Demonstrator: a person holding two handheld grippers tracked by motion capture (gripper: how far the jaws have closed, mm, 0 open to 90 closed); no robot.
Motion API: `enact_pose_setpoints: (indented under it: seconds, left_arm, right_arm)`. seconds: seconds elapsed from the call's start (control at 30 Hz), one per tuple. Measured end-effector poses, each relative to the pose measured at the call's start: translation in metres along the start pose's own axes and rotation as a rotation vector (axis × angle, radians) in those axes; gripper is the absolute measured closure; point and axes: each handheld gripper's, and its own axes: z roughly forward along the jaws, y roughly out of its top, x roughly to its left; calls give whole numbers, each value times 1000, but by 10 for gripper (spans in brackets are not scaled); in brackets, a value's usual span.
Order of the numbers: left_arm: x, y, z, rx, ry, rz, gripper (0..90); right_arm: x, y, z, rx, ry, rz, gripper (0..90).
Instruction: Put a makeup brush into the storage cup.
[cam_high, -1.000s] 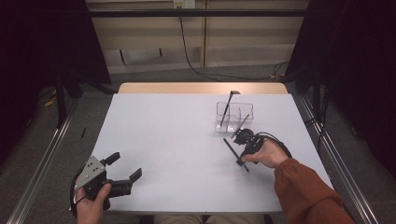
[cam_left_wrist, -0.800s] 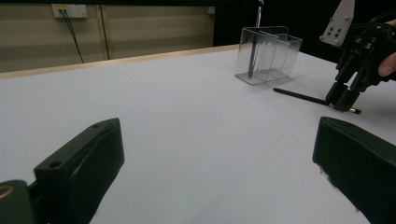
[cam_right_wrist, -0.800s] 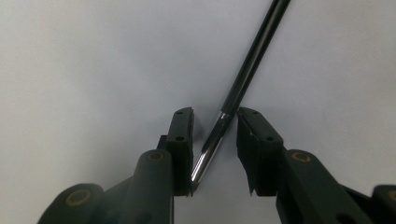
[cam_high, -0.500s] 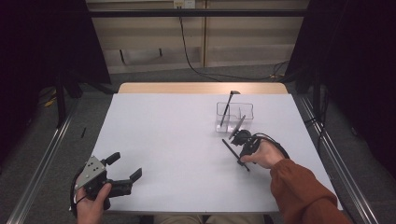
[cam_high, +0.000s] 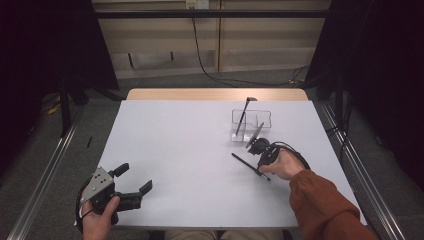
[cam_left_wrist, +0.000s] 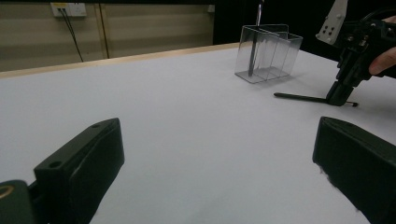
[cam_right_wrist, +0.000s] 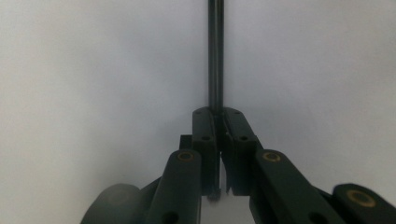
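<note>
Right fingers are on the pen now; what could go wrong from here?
1. The right gripper, whose fingers have just been closing, pinches the black pen near one end, so the long free end may swing or slip on lifting.
2. The clear organizer stands close behind and already holds an upright pen; a swinging tip might knock it.

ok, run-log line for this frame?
right gripper: shut on black pen, jaws just closed | pen: flat on table | left gripper: open, idle

Pen (cam_right_wrist: 215, 56) tip cut off, perhaps hidden between tool's pads
</note>
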Motion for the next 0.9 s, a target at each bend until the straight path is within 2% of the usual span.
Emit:
enact_pose_setpoints:
  seconds: [0.2, 0.27, 0.33, 0.63, 0.9]
  left_arm:
    - [0, 0, 0, 0, 2, -2, 21]
    - [0, 0, 0, 0, 4, -1, 21]
    - [1, 0, 0, -2, 5, -4, 21]
    - [1, 0, -1, -3, 9, 3, 21]
    - [1, 0, 0, -2, 9, -2, 21]
  right_arm:
    - [-1, -1, -1, -11, 2, -14, 841]
    - [0, -2, -2, -24, 22, -4, 841]
    - [0, -4, -3, -34, 17, -7, 840]
    - [-4, -15, -17, -162, 64, -8, 840]
    - [-6, -26, -25, -275, 87, 5, 840]
